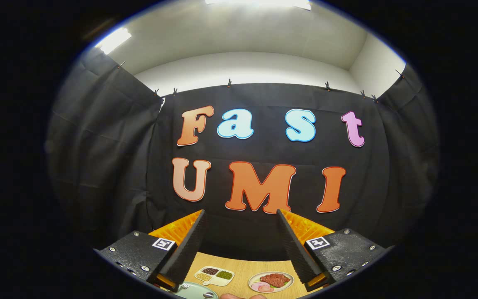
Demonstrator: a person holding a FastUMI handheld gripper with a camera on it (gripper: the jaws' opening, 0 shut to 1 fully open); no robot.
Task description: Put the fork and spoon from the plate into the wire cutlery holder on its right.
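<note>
My gripper (pixel 241 212) is held up high, facing the black cloth wall, and is open with a wide gap and nothing between the fingers. Its black ribbed pads (pixel 189 245) sit on orange fingers. Far below, beside the left finger, a slice of a pale green plate (pixel 192 290) lies on the wooden table (pixel 243 265). On the plate a shiny metal piece (pixel 209 295) looks like a spoon's bowl, and a thin metal bit (pixel 184 286) beside it may be the fork. Most of the plate is hidden.
Two flat food pictures lie on the table beyond the plate: a divided tray of beans (pixel 214 276) and a dish of meat (pixel 271 281). A person's fingertips (pixel 241 296) show at the table's near side. Black cloth closes the booth behind and to both sides.
</note>
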